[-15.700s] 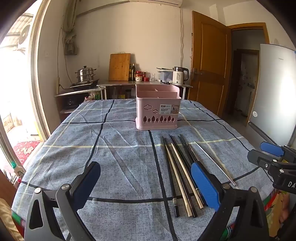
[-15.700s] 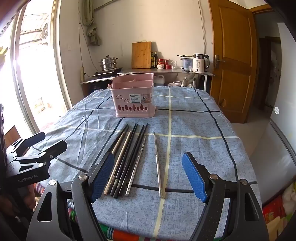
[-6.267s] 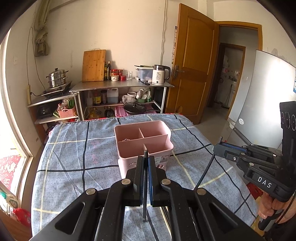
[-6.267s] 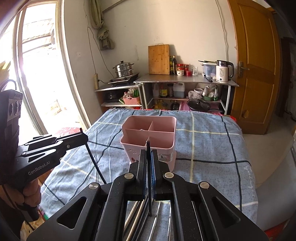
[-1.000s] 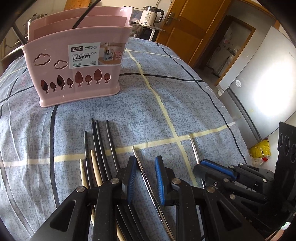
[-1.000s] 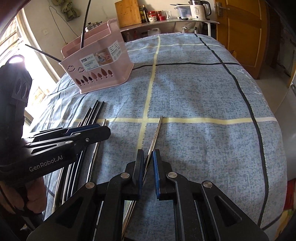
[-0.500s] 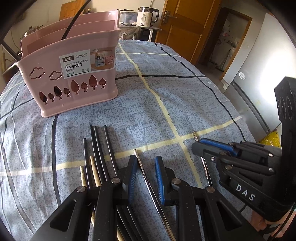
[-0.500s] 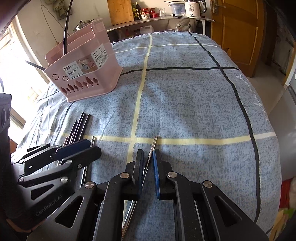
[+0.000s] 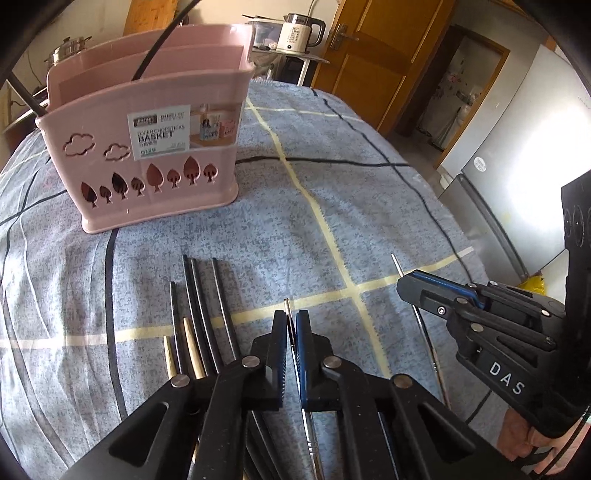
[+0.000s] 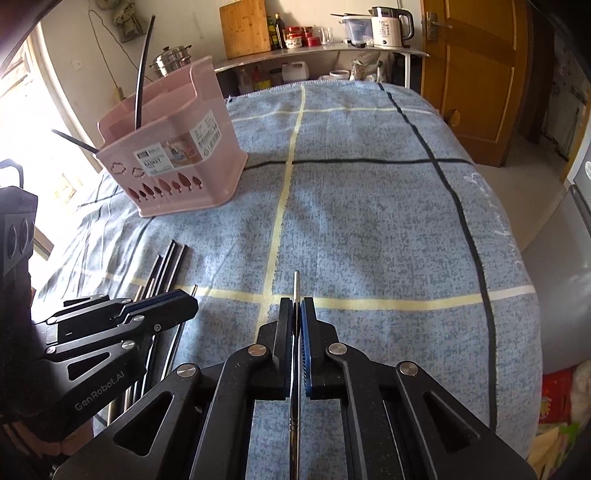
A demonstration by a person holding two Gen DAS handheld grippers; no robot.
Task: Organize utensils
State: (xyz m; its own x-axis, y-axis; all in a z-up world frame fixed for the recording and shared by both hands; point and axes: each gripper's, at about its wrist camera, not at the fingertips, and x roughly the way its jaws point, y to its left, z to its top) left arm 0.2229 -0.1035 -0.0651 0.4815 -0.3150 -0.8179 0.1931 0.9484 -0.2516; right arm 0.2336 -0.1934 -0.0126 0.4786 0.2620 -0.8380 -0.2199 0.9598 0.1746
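Kitchen, table under a blue-grey checked cloth (image 10: 369,221) with yellow and black lines; counter with a white kettle (image 10: 386,26) and a wooden door behind. I'm at the pickup step, both hands at once. My left gripper (image 9: 291,325) has just clamped down on a thin silver metal chopstick (image 9: 287,306), tip poking out just past the pads, shaft running back under the jaws. My right gripper (image 10: 296,314) has likewise just pinched shut on a second silver metal chopstick (image 10: 296,284), which lies along the cloth across the yellow stripe. Both sticks look as if they sit on or barely off the cloth; can't tell which. The pink plastic divided chopstick basket (image 9: 147,147) stands upright further up the table, well apart from both grippers, with two black chopsticks (image 10: 140,74) already leaning in its compartments. The loose row of black and pale wooden chopsticks (image 9: 195,314) lies just left of my left gripper, still to sort. Next, as I judge it: lift both clear, tip them near vertical, carry them over the rim and drop them into one compartment, ideally together as a pair. Risk: thin round metal may pivot or slip in the pads on the lift.
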